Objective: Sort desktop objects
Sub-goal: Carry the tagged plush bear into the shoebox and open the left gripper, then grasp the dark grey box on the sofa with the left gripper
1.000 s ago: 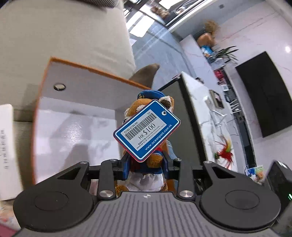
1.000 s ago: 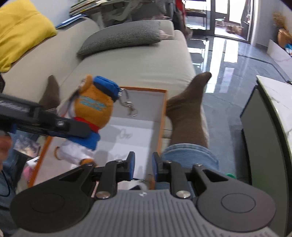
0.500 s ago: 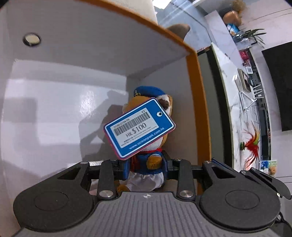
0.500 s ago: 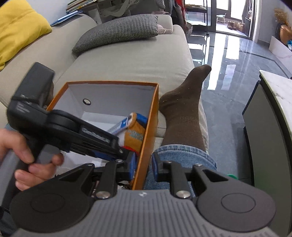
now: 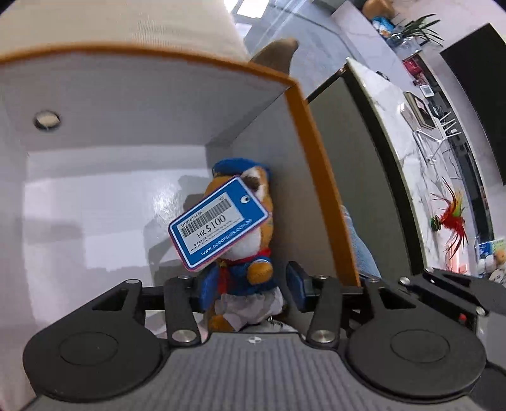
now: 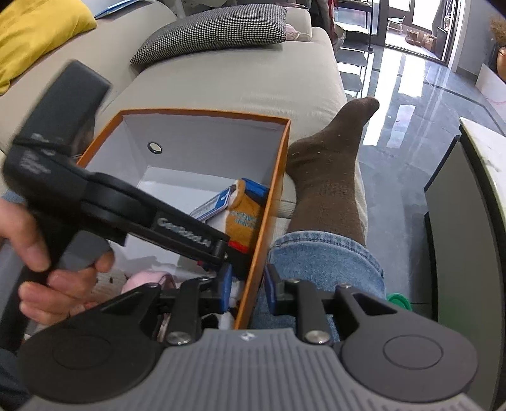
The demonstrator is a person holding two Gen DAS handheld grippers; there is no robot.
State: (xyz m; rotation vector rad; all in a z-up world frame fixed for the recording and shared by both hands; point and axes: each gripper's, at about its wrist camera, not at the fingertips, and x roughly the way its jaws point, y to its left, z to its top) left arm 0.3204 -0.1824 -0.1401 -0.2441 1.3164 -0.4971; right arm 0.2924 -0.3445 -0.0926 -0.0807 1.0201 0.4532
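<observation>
Your left gripper (image 5: 248, 292) has its blue pads spread, gaps showing on both sides of the plush toy (image 5: 245, 253), which sits in the right-hand corner of the orange-edged box (image 5: 319, 189). Its blue tag (image 5: 218, 223) reads "HK $100" and "www.oceanpark.com.hk" under a barcode. Your right gripper (image 6: 246, 289) straddles the box's near right wall with its fingers parted, clamping nothing. Something pink and soft (image 6: 142, 281) lies low in the box, partly hidden. Beside the box rests a leg in denim and a brown sock (image 6: 329, 177); a houndstooth cushion (image 6: 215, 28) lies on the beige sofa (image 6: 240, 82).
</observation>
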